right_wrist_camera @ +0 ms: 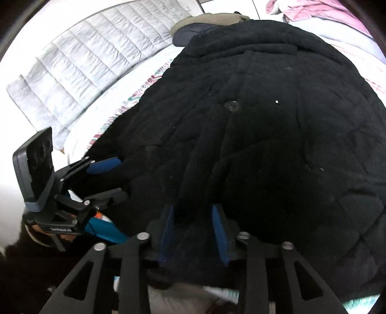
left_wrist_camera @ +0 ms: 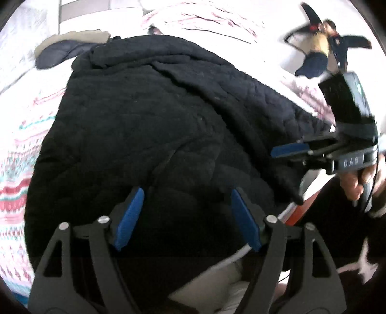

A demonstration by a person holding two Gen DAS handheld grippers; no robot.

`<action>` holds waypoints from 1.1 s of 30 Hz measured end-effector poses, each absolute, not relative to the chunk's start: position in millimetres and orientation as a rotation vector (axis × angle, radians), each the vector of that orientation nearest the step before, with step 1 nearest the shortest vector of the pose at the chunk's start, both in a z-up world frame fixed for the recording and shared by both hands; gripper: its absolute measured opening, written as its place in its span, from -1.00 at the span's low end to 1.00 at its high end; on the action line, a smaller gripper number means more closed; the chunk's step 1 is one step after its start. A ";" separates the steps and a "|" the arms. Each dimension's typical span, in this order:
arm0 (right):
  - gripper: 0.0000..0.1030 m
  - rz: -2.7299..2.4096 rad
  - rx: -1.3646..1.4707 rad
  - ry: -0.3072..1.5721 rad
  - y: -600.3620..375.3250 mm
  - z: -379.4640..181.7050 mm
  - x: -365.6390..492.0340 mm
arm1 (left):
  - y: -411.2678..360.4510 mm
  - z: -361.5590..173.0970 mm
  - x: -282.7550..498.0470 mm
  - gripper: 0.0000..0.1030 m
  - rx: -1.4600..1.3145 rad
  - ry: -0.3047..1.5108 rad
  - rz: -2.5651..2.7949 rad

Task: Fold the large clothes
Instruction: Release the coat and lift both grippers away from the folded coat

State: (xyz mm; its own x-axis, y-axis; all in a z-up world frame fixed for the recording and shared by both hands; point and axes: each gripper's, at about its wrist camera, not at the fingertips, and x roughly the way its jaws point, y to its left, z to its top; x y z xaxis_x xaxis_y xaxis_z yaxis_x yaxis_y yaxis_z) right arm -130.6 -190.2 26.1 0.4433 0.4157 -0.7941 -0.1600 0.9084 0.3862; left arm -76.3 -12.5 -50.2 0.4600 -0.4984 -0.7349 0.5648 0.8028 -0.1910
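Black quilted coat [left_wrist_camera: 149,125] spread across bed

matt quilted cloth coat [left_wrist_camera: 149,125], seemingly fleecy

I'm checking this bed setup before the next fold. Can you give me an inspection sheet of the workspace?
Surface: patterned bedspread.
Job's things: black quilted coat spread out, rumpled.
Clutter: folded tan and navy garments; doll; pink cloth.
Grippers: left hand-held gripper open over the coat's near edge; right hand-held gripper partly open, coat fabric between its fingers.
Cables: thin black cable on the right one.
Surroundings: grey quilted headboard.
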 end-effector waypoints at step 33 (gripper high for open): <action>0.59 -0.026 0.688 0.971 -449.4 -7.1 -193.4 | 122.0 -85.2 -20.0 0.74 -0.490 1.155 -0.734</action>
State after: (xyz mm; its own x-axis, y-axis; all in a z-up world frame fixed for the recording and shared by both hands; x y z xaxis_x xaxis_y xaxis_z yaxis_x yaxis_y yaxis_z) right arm -193.4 -449.4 -7.1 0.5812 0.2763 -0.7654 0.3169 0.7895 0.5257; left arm -20.0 122.0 -85.2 0.2173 -0.7382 -0.6386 0.2647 0.6743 -0.6894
